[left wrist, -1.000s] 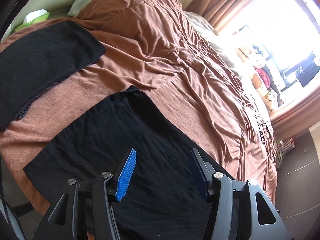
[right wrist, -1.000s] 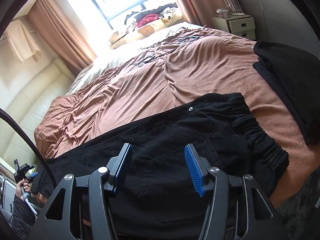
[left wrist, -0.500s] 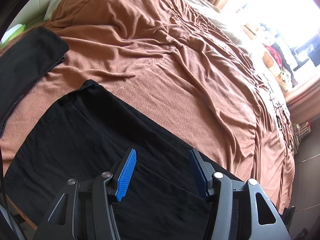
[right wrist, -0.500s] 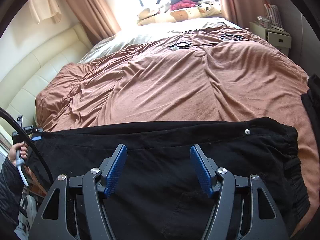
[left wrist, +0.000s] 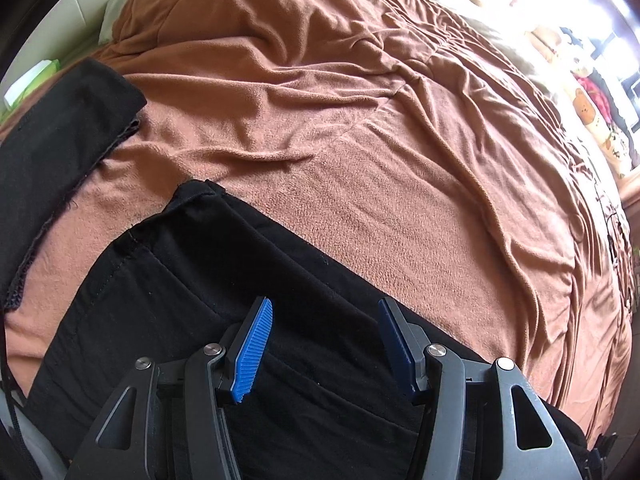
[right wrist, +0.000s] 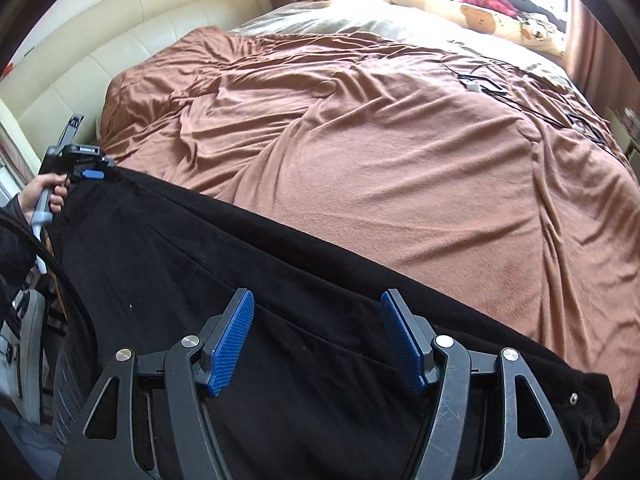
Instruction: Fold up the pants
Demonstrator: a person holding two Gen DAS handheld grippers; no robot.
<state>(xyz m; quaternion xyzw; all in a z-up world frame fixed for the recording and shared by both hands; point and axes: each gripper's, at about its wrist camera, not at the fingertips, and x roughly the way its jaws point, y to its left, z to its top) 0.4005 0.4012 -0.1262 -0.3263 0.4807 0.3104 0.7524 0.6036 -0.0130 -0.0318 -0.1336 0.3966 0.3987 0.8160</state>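
A: Where do the black pants [right wrist: 280, 280] lie, and why there?

B: Stretched lengthwise along the near edge of the bed, on the brown blanket [right wrist: 400, 180]. The hem end [left wrist: 192, 196] is toward the left, and the waistband with its metal snap [right wrist: 573, 398] is toward the right. The legs appear laid one over the other, judging by the single long strip. The flat, open bedding likely serves as a folding surface within reach of both tools.

A: What does each tool hold?

B: Nothing. The left gripper [left wrist: 324, 344] hovers above the leg portion near the hem, jaws about half apart, with the cloth below the blue pads [left wrist: 254, 354] but not pinched. The right gripper [right wrist: 316, 344] stands likewise open and empty above the pants' mid-length. In its view the person's left hand [right wrist: 42, 196] is seen gripping the other tool's handle at the hem end.

A: And the second dark piece?

B: Another black garment [left wrist: 60, 128] lies apart, farther up the blanket, clear of the work.
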